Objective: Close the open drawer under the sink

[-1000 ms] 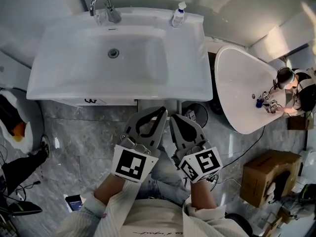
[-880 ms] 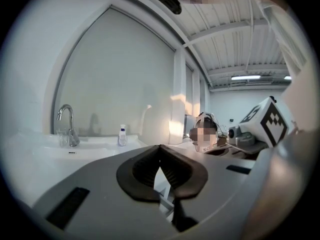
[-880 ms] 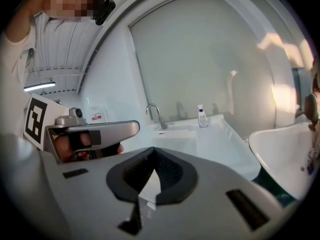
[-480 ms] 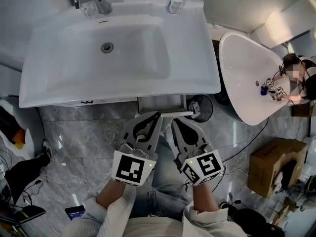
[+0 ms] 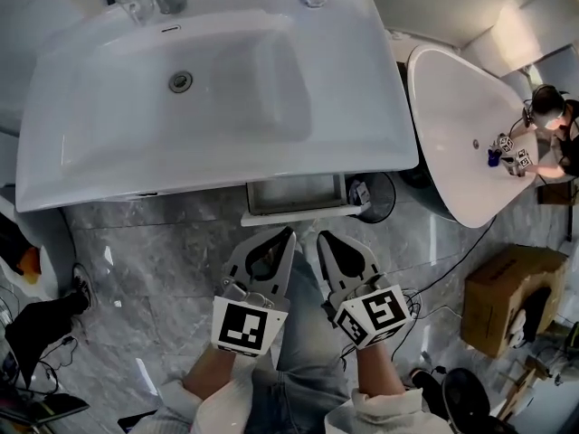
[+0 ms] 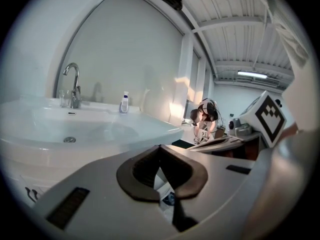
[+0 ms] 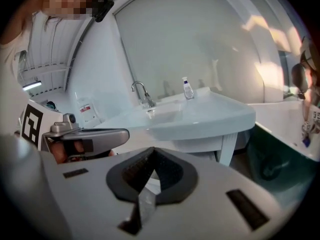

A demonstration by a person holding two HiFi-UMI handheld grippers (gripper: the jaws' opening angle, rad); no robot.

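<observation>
Sink (image 5: 380,107) hides most of the drawer (image 5: 297,194); left claw (image 5: 287,232) and right claw (image 5: 323,237) are closed, empty.

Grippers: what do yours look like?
The left gripper and right gripper are grey, each with two pointed jaws lined with dark pads. Each carries a white cube with black square markers. The sleeves are pale.

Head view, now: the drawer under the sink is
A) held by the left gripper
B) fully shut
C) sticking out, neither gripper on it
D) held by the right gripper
C: the drawer juts out past the front edge of the sink. The left gripper and right gripper sit short of it, jaws together on nothing.
</observation>
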